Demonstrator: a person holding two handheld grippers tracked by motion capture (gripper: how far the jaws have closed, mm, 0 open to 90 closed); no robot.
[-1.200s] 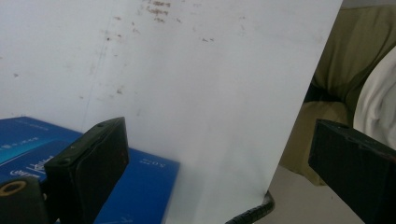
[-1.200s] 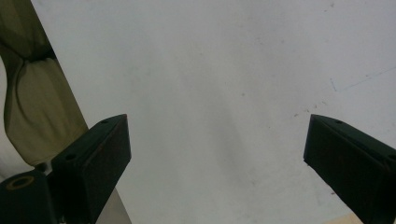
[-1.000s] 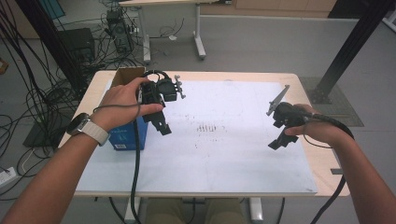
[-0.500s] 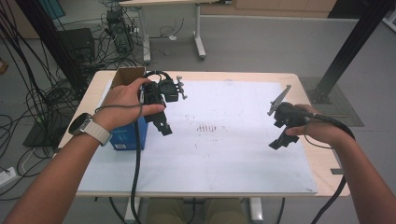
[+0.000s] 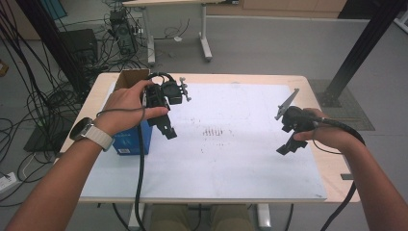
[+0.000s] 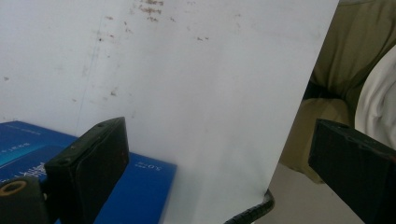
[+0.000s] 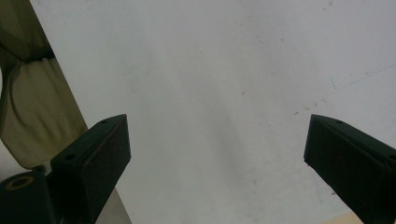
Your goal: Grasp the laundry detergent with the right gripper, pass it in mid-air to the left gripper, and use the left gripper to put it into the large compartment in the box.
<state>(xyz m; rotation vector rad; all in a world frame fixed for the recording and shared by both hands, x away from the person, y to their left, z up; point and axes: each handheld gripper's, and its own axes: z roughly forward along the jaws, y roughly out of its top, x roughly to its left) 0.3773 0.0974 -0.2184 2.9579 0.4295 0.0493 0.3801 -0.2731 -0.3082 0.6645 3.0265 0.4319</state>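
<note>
High view: a white sheet point(image 5: 231, 159) covers most of the wooden table point(image 5: 332, 168) and serves as the landmark here. The left gripper point(image 5: 166, 129) is held in the person's left hand point(image 5: 127, 108) above the sheet's left edge, its jaws pointing down toward the sheet. Just beneath that hand, a blue box point(image 5: 131, 142) stands on the sheet's left margin, with an open cardboard box point(image 5: 131, 77) behind it at the sheet's far left corner. The right gripper point(image 5: 288, 144) is held in the right hand point(image 5: 325, 134) above the right part of the sheet, well apart from the blue box. A patch of small dark marks point(image 5: 214, 131) lies near the sheet's middle, between the two grippers.

Left gripper view: the left gripper point(image 6: 224, 158) has its jaws spread wide with nothing between them. Below them lie the white sheet point(image 6: 196, 93) and the blue box point(image 6: 130, 191), which sits by the left-hand jaw, untouched.

Right gripper view: the right gripper point(image 7: 219, 154) likewise has its jaws wide apart and empty, hanging over bare white sheet point(image 7: 210, 84).
</note>
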